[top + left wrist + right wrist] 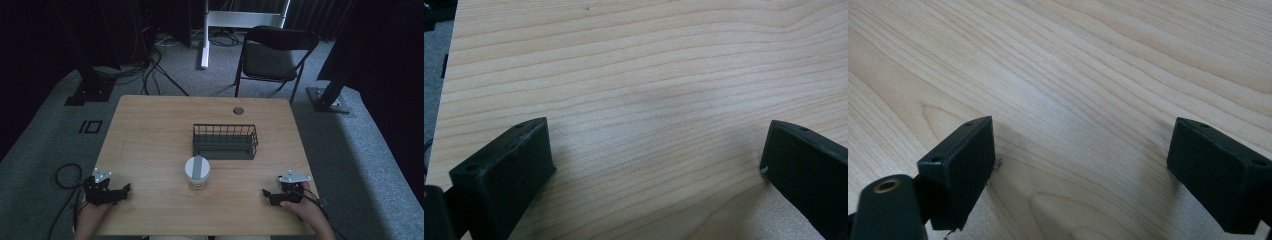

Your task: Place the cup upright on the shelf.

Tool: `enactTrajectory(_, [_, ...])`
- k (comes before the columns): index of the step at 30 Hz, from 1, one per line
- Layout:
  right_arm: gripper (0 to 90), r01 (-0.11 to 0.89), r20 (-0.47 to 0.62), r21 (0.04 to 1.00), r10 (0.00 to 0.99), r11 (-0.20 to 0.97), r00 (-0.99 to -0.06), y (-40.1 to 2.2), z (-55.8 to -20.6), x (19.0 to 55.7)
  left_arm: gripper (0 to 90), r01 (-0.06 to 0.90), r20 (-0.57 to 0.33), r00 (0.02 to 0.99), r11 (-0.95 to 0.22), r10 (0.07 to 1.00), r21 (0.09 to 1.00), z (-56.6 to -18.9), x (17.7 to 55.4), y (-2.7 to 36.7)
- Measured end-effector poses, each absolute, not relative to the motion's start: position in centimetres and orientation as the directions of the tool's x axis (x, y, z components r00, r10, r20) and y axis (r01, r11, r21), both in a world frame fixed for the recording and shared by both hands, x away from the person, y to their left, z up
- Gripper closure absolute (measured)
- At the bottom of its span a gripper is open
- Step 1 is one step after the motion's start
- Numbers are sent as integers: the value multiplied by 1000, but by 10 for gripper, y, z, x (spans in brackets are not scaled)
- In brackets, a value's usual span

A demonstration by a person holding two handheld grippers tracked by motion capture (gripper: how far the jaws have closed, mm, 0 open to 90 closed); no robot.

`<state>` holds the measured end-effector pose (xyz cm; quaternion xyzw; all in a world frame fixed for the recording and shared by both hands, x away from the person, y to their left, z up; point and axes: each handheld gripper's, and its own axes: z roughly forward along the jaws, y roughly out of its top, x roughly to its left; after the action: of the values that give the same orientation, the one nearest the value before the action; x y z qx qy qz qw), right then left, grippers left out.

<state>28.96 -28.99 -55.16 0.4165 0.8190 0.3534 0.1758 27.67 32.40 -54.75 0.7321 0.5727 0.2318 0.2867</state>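
Observation:
A clear jar with a white lid and a grey strip across it [197, 171] stands near the middle of the wooden table [150, 135]. Behind it sits a dark wire basket [225, 141], which looks empty. My left gripper [125, 190] rests low at the table's front left, held by a hand, jaws pointing right toward the jar. My right gripper [266, 194] rests at the front right, jaws pointing left. In the left gripper view the left gripper [656, 150] stands open over bare wood. In the right gripper view the right gripper [1083, 150] is open too, with nothing between its jaws.
A round cable hole [238, 110] lies near the table's far edge. Beyond the table stand a black folding chair [274, 52], a white desk leg [205, 35] and dark stands with cables on grey carpet.

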Motion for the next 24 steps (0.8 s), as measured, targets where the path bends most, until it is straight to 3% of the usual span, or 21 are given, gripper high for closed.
enactTrajectory(24, [111,558,7,725,806,404,-592,-290,-552,290,5,701,10,256,-193,967,687,-548,276,324])
